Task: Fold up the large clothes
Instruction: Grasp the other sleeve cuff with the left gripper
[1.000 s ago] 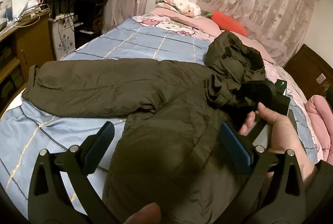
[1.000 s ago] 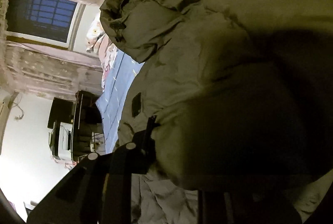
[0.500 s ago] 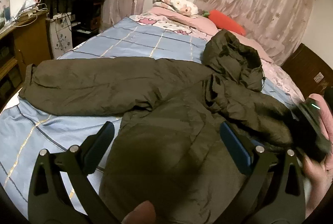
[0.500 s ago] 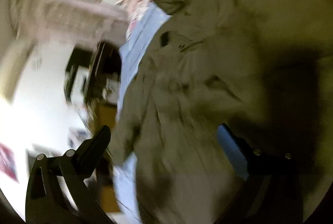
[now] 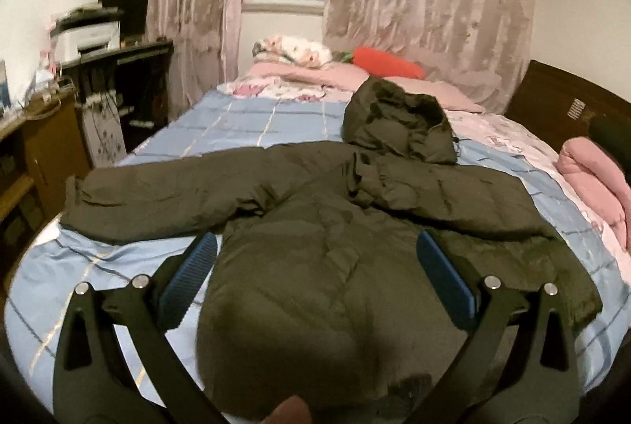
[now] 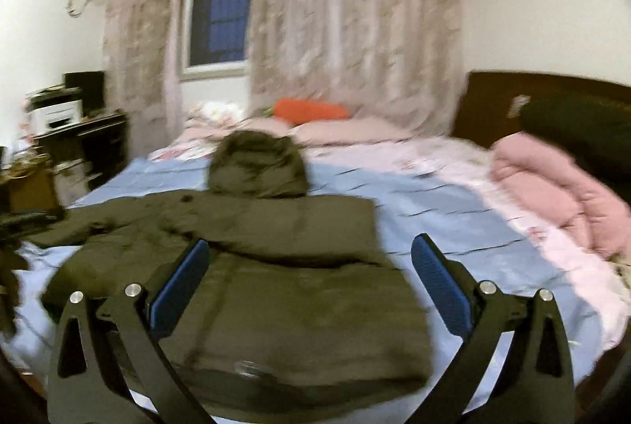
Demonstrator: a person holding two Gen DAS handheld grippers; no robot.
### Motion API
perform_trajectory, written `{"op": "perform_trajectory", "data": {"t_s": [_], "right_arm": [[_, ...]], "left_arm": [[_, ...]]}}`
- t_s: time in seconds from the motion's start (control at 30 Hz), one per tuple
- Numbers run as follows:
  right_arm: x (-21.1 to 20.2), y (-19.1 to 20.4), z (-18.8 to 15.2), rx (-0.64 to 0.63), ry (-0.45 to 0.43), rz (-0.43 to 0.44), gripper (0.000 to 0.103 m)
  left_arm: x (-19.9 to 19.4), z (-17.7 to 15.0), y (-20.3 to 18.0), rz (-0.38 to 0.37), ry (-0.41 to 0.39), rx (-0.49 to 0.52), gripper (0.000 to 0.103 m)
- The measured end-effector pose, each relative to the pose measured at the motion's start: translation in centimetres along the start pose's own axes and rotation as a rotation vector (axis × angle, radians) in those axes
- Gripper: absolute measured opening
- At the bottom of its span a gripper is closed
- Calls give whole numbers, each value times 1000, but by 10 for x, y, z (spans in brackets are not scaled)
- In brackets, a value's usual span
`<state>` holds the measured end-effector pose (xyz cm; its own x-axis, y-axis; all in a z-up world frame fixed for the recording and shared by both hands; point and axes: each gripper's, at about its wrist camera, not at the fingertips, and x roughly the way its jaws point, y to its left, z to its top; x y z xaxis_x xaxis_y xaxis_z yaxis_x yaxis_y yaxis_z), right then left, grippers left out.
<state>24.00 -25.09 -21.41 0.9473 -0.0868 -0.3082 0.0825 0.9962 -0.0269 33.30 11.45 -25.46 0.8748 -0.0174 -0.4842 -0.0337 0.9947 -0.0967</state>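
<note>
Left wrist view: dark olive coat (image 5: 355, 254) lies spread on the blue bed (image 5: 244, 124), hood (image 5: 398, 124) pointing toward the pillows (image 5: 299, 49), left sleeve (image 5: 157, 199) stretched out flat toward the desk (image 5: 130, 84) side, right sleeve (image 5: 453, 195) laid across the chest area and running off to the right. Left gripper (image 5: 317, 278) hangs over the lower body of the coat, jaws wide apart, blue pads clear of the cloth, nothing held. Pink blanket (image 5: 591, 179) sits at the right bed edge, well apart from the coat. Right wrist view, blurry: same coat (image 6: 244, 286), hood (image 6: 258, 163) at far end, right sleeve (image 6: 299, 230) looks already folded in over the body, its edge roughly square with the side. Right gripper (image 6: 309, 282) empty too, its jaws have just been opening and stand fully spread, no cloth between them. Judgement: one sleeve fold looks done, the left sleeve is still out, so the step in hand is likely bringing that sleeve in. To do it well: left gripper should go to the cuff end, pinch only the sleeve layer and not the sheet, lift a little and carry it across so it lies over the other sleeve. Puffy fabric will spring back, so press it flat after letting go. Right gripper could pin the body near the shoulder to stop the whole coat sliding. Hood fold should come after.
</note>
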Motion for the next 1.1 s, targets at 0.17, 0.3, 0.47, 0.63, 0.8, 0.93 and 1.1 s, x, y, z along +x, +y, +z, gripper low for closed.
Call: {"op": "perform_trajectory", "data": {"t_s": [0.17,0.3,0.47,0.63,0.8,0.93,1.1], "right_arm": [[-8,-35,-16,57,-20,-32,102],[-15,-51,-20,82,-41,-20,102],[-13,-59,-26,100,-7,-1,102],[-14,-70,-28,115,25,26,102],[-16,-80,-32,145,39,33,102],[-20,-88,-33,165,35,26,102],[-21,-96,-35,190,45,21,102]], "left_arm": [[-48,-11,12,61,4,4,101],[-77,-16,30,143,13,28,101],[-103,-15,56,108,-23,-7,101],[-108,-23,90,10,77,-161,101],[-116,-30,159,-207,170,-555,101],[-127,-32,185,-255,156,-627,101],[-130,-34,203,-352,105,-723,101]]}}
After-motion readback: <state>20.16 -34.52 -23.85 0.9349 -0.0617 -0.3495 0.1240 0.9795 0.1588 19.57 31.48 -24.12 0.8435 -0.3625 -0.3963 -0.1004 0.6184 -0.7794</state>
